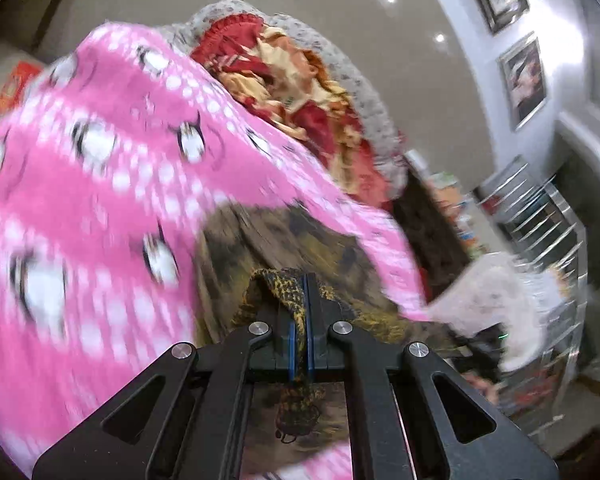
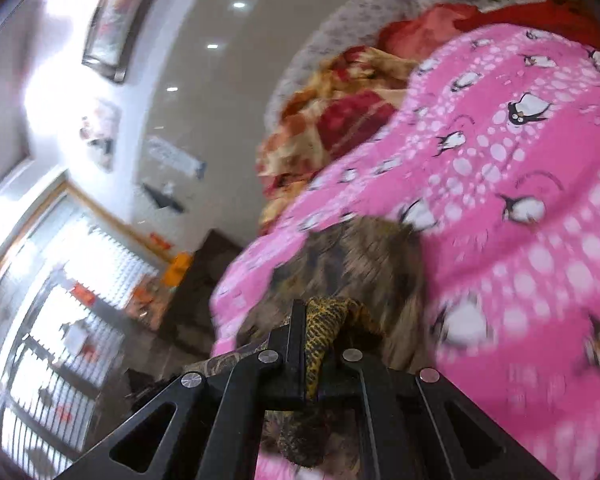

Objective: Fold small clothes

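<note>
Pink penguin-print blanket (image 1: pixel 100 184) (white dots), yellow-black patterned garment (image 2: pixel 324 332).

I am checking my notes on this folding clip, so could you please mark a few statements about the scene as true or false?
1. The left hand-held gripper is shut on the yellow and black patterned garment. True.
2. The right hand-held gripper is open with nothing between its fingers. False: it is shut on the same patterned cloth.
3. The pink cloth is printed with penguins. True.
4. The pink cloth is plain blue. False: it is pink with white dots.
5. A red and cream fabric lies beyond the pink cloth. True.
</note>
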`<state>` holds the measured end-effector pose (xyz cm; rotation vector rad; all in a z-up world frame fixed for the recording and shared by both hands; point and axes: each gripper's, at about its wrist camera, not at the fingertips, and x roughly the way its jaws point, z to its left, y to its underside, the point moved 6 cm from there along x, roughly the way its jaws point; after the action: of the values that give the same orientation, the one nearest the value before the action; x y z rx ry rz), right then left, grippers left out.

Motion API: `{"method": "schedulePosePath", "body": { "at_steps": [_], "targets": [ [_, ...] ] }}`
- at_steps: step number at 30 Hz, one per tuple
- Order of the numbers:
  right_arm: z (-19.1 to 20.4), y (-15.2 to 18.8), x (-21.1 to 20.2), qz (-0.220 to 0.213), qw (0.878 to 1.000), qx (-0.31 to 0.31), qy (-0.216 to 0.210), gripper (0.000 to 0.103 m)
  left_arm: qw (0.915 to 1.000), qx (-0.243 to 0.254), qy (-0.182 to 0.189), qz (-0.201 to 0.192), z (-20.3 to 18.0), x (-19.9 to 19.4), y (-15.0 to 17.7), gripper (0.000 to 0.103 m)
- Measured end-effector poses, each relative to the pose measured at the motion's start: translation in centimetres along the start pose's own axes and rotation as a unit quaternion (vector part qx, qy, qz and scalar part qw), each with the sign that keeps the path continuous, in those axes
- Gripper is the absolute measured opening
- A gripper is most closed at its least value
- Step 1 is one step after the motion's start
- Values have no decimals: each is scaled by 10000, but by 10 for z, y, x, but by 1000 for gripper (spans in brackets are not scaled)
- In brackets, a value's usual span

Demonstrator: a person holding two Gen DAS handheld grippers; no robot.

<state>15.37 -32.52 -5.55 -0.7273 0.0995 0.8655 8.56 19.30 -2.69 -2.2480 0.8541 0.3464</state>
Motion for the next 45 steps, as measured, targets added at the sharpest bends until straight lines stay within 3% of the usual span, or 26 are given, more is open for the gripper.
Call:
{"method": "schedulePosePath", "body": {
  "at_steps": [4, 8, 12, 15, 20, 26, 28, 29, 30, 31, 32, 33, 34, 35, 37, 39, 41, 42, 43, 44, 45],
  "targets": [
    [-16, -25, 49, 183, 9987, -29, 478, 3, 9975, 314, -563, 301, 16, 49, -26, 2],
    [-31, -40, 75, 269, 9965, -37, 786, 3, 9932, 577, -871, 522, 27, 81, -36, 2],
    [-52, -45, 95, 380, 9931, -43, 1107, 3, 9900, 516, -1090, 730, 44, 107, -34, 3],
    [-74, -37, 112, 690, 9882, 82, 1362, 3, 9842, 431, -1437, 938, 65, 122, -15, 5],
    [-85, -33, 123, 894, 9866, 0, 1366, 3, 9876, 281, -1402, 645, 77, 113, -1, 6],
    [-85, -35, 125, 1109, 9836, 27, 1422, 3, 9768, 590, -2032, 316, 68, 92, 13, 7],
    [-79, -40, 120, 1086, 9832, 199, 1451, 6, 9730, 598, -2198, 368, 68, 89, 10, 15],
    [-76, -43, 115, 1031, 9833, 259, 1475, 8, 9699, 669, -2319, 334, 67, 82, 8, 28],
    [-70, -47, 107, 918, 9840, 280, 1498, 10, 9670, 767, -2416, 236, 64, 73, 4, 33],
    [-62, -52, 95, 715, 9861, 227, 1482, 11, 9648, 813, -2496, 152, 64, 64, 1, 33],
    [-55, -57, 82, 540, 9876, 160, 1466, 18, 9611, 795, -2644, 52, 64, 52, -2, 33],
    [-48, -62, 69, 380, 9878, 66, 1512, 32, 9589, 790, -2726, -8, 62, 46, -4, 33],
    [-40, -66, 52, 165, 9860, -101, 1653, 40, 9568, 814, -2788, -113, 59, 37, -5, 33],
    [-31, -68, 35, -66, 9831, -317, 1803, 47, 9571, 873, -2755, -217, 51, 32, -4, 34],
    [-10, -63, 19, -265, 9790, -726, 1887, 47, 9652, 1089, -2371, -192, 25, 33, 7, 34],
    [19, -43, 29, -35, 9764, -1340, 1695, 47, 9681, 1560, -1950, 210, -10, 58, 31, 34],
    [45, -4, 58, 500, 9564, -2182, 1878, 47, 9614, 1934, -1831, 685, -28, 85, 57, 34],
    [51, 16, 73, 707, 9406, -2556, 2121, 47, 9560, 2091, -1853, 898, -32, 100, 72, 34],
    [53, 40, 87, 919, 9220, -2894, 2403, 47, 9518, 2157, -1948, 982, -31, 109, 81, 34],
    [51, 57, 96, 1080, 9095, -3083, 2572, 47, 9413, 2276, -2236, 1104, -21, 115, 94, 34],
    [47, 74, 101, 1240, 8969, -3241, 2741, 46, 9370, 2360, -2328, 1105, -15, 113, 100, 33]
  ]
}}
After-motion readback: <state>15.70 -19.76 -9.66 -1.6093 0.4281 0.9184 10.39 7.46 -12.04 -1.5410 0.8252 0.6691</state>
